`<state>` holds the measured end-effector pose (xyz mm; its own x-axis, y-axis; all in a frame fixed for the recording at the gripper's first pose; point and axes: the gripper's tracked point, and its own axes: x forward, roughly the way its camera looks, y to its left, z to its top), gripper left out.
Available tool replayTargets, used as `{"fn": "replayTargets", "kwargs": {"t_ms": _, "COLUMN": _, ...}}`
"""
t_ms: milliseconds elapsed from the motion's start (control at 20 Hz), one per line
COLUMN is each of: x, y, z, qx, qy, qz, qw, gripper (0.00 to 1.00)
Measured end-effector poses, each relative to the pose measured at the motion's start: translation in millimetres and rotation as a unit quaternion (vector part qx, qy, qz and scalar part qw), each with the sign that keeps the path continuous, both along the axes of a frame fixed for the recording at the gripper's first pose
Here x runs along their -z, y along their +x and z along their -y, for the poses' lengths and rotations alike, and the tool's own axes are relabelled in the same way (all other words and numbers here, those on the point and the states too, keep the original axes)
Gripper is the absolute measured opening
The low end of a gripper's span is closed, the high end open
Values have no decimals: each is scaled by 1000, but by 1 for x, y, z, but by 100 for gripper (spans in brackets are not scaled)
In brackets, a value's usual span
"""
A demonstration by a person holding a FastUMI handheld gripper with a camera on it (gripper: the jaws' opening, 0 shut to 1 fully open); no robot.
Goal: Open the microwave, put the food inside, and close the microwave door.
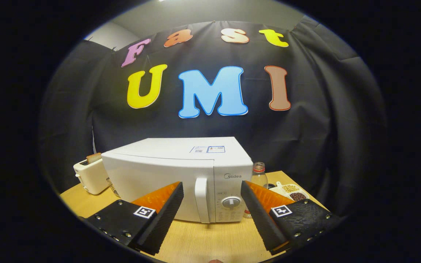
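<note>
Squarely ahead: microwave (166,179) on the wooden table (203,243), door closed. Gripper (212,195) spread wide and empty, its 2 fingers framing the vertical door handle (202,200), apparently lining up to pull it. Toaster (90,175) sits left; compartment dish (290,191) of possible food right.

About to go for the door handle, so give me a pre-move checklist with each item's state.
1. Microwave door shut, ready to be opened: ok.
2. Door handle in plain sight, ahead of the tongs: ok.
3. Tongs open and holding nothing: ok.
4. Handle lined up with the gap between the fingers: ok.
5. Room to the door's left, toaster nearby: cannot tell.
6. Food to load located: cannot tell.
</note>
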<state>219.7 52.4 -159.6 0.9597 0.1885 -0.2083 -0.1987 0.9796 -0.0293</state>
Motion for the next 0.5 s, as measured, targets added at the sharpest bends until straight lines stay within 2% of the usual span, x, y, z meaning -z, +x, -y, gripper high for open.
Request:
{"fn": "replayTargets", "kwargs": {"t_ms": 450, "x": 69, "y": 39, "z": -11, "qx": -13, "qy": -40, "qz": -58, "qw": 997, "gripper": 99}}
{"fn": "replayTargets", "kwargs": {"t_ms": 500, "x": 77, "y": 41, "z": -11, "qx": -13, "qy": -45, "qz": -66, "qw": 997, "gripper": 89}}
